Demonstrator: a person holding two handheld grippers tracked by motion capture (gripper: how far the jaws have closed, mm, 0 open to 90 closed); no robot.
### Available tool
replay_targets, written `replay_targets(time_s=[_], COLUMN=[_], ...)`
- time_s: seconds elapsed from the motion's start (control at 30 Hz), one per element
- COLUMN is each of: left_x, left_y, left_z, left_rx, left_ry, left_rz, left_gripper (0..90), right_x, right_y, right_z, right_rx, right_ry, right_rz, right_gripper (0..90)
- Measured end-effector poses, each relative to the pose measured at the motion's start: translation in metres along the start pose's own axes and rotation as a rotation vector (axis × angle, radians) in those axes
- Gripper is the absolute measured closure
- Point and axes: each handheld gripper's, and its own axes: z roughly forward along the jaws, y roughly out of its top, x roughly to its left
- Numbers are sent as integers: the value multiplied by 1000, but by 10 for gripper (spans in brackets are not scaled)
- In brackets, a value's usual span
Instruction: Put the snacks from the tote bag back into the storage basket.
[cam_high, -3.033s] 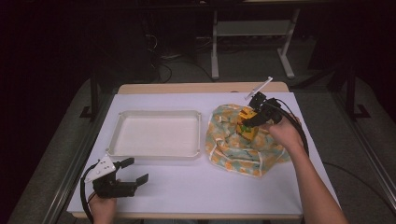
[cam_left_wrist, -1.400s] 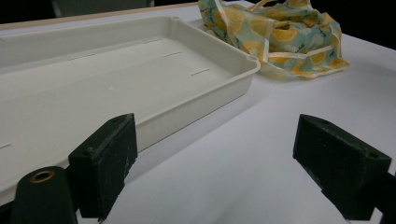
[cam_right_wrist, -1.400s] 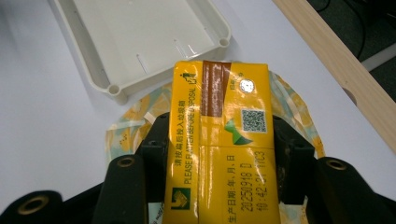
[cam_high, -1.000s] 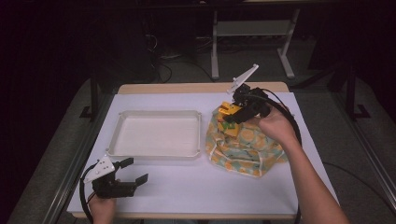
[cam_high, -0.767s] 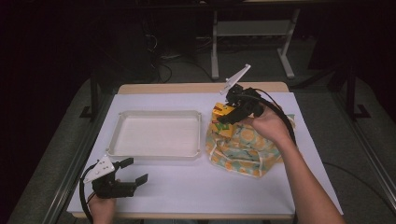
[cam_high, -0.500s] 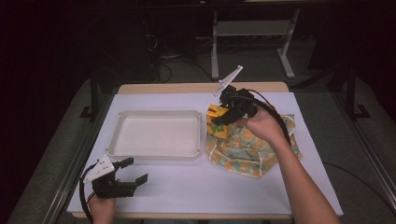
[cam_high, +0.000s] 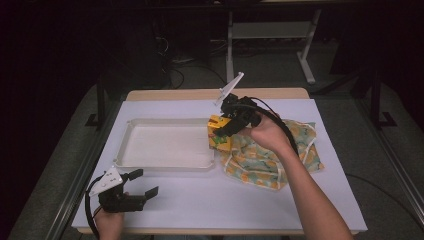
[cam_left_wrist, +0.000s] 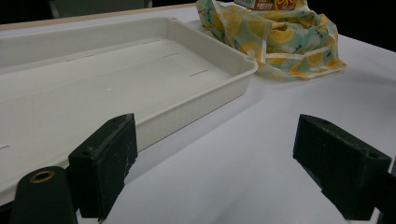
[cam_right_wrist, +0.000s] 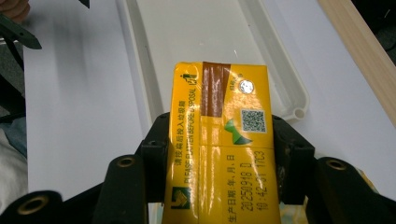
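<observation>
Carton (cam_right_wrist: 222, 144), yellow, sits clamped between the right gripper's (cam_high: 227, 127) jaws, held above the white tray's (cam_high: 165, 162) right rim, beside the fruit-print cloth bag (cam_high: 270, 155). Near the counter's front-left corner, the left gripper (cam_high: 131, 192) rests with jaws wide apart, holding nothing.

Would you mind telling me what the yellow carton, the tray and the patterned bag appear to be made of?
Yellow carton: likely coated paperboard, glossy, with sharp folds.
Tray: probably moulded plastic, matte cream, with a rolled rim.
Patterned bag: seemingly soft woven fabric, crumpled, with stitched hems.
</observation>
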Motion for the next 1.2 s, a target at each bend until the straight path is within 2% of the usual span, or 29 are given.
replay_targets(time_s=[0.37, 0.47, 0.77, 1.0, 1.2], left_x=[0, 0, 1, 1, 2], left_y=[0, 0, 0, 0, 0], left_z=[0, 0, 0, -1, -2], left_rx=[-10, -2, -1, 0, 5], left_ry=[-3, -2, -3, -4, -4], left_rz=[-6, 3, 4, 1, 7], left_gripper=[134, 133, 134, 134, 134], right_x=[2, 2, 4, 7, 8], right_y=[12, 15, 22, 31, 34], right_z=[12, 17, 25, 36, 42], right_rx=[-9, -9, -10, -22, -18], right_ry=[17, 23, 36, 50, 59], right_rz=[-28, -40, -45, -77, -78], right_gripper=[491, 490, 491, 491, 490])
